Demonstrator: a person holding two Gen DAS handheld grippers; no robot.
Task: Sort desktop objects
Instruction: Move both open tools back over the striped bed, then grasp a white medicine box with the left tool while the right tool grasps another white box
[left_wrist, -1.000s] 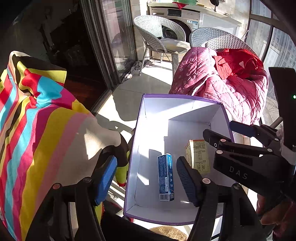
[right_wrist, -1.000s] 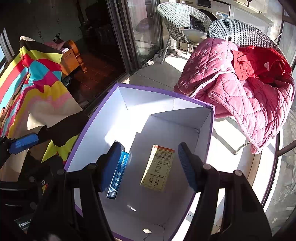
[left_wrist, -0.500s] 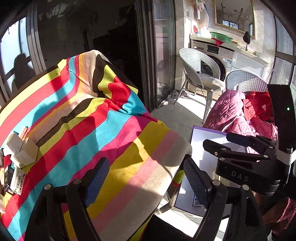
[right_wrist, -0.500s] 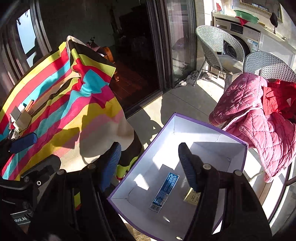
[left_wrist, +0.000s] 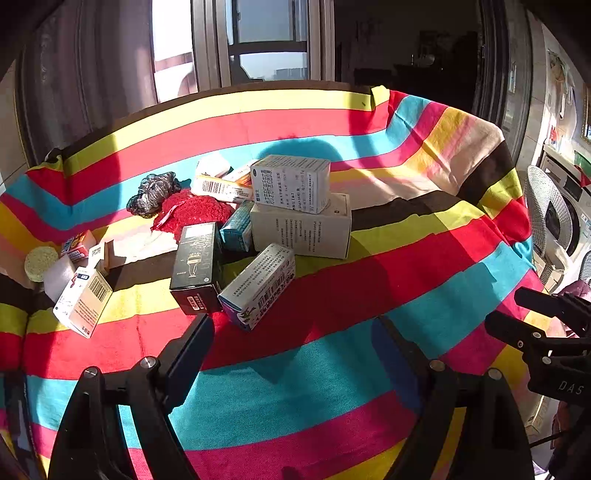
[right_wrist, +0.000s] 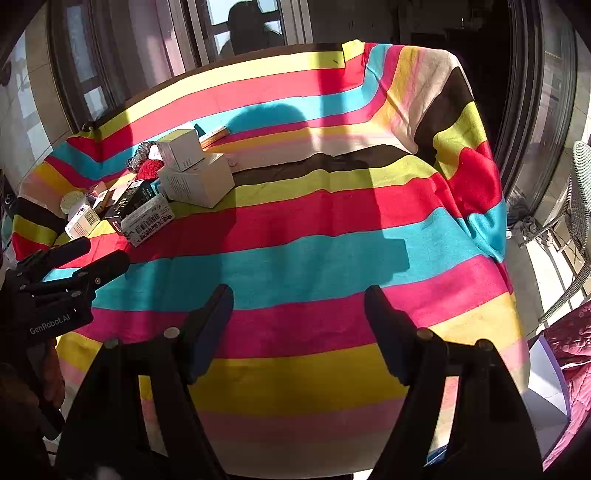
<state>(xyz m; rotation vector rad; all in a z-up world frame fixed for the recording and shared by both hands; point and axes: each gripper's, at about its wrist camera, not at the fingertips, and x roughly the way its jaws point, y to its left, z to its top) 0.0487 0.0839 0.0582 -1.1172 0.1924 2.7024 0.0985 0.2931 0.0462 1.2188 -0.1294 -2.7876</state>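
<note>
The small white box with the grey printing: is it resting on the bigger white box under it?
Touching. In the left wrist view the small white box sits directly on the bigger white box, with no gap between them.

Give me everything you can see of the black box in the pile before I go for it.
The black box is a tall matte carton with pale print and a small red label on its near end. It lies flat on the striped cloth, long axis running away from the left tool, a white printed box leaning against its right side. Neither tool touches it.
</note>
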